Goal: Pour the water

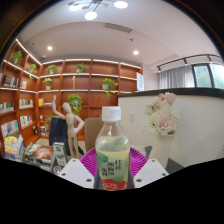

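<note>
since the camera rides right on the tool, everything here reads outward from the fingers, so:

gripper: the gripper sits at 6 o'clock, its two pale fingers on either side of the bottle, the purple pads hugging its flanks. looks closed on it with no gap that i can make out.

bottle: clear plastic bottle standing upright between the fingers, dead centre, white cap still screwed on at its 12 o'clock, green and red label around the lower body. can't see what it rests on, or whether it's lifted at all.

handling guess: thin plastic, so it'll squash if you squeeze hard, and the smooth wall is probably a bit slick. seems fairly full, so some weight, and the liquid will shift when it tips. i'd hold it mid-body around the label like it is now, not the neck.

task status: cap on means nothing gets poured yet, imo, and no cup or glass is in view to pour into.

flowers: pale pink bouquet behind the bottle at about 2 o'clock.

mannequin: a pale wooden figure out at 9 o'clock, further back.

shelves: orange-backed shelving along the far wall from 10 to 12 o'clock, with plants and books.

window: bright window with curtains at 1 to 2 o'clock, farthest out.
</note>
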The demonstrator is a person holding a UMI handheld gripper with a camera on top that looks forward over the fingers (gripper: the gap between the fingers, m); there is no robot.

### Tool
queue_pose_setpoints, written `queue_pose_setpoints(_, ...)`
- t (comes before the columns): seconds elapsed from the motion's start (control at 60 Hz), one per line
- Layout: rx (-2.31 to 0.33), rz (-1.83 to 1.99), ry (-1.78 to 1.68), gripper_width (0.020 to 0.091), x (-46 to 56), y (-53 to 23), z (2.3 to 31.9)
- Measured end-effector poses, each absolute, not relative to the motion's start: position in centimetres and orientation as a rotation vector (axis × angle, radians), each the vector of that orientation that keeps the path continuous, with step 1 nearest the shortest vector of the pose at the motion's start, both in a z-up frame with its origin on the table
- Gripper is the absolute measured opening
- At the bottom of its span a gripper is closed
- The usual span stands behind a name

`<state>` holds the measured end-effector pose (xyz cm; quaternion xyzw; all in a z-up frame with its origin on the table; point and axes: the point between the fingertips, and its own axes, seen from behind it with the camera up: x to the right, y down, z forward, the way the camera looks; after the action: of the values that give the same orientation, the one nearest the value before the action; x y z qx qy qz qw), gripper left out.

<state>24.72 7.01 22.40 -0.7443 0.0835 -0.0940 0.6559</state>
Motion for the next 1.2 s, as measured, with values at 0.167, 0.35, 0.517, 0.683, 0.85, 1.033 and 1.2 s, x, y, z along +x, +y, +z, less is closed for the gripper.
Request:
queue_pose_setpoints(0.167, -1.767, -0.319, 0.244, 0.0392, 30.0, 6.7, 16.1)
queue_pose_setpoints(0.35, -1.806, -0.232, 0.308, 0.041, 32.5, 7.3, 10.7)
queue_pose_setpoints(0.517, -1.794, -0.197, 0.302, 0.0406, 32.4, 7.6, 11.1)
queue_pose_setpoints(0.683, -1.81, -0.202, 0.292, 0.0486, 32.1, 7.5, 10.9)
queue_pose_setpoints(0.85, -1.859, -0.186, 0.256, 0.0795, 30.9, 6.1, 10.3)
queue_pose_setpoints(1.033, -1.845, -0.109, 0.248, 0.0803, 27.6, 1.8, 11.1)
queue_pose_setpoints(1.2, -1.814, -0.098, 0.232, 0.0803, 25.1, -3.8, 12.7)
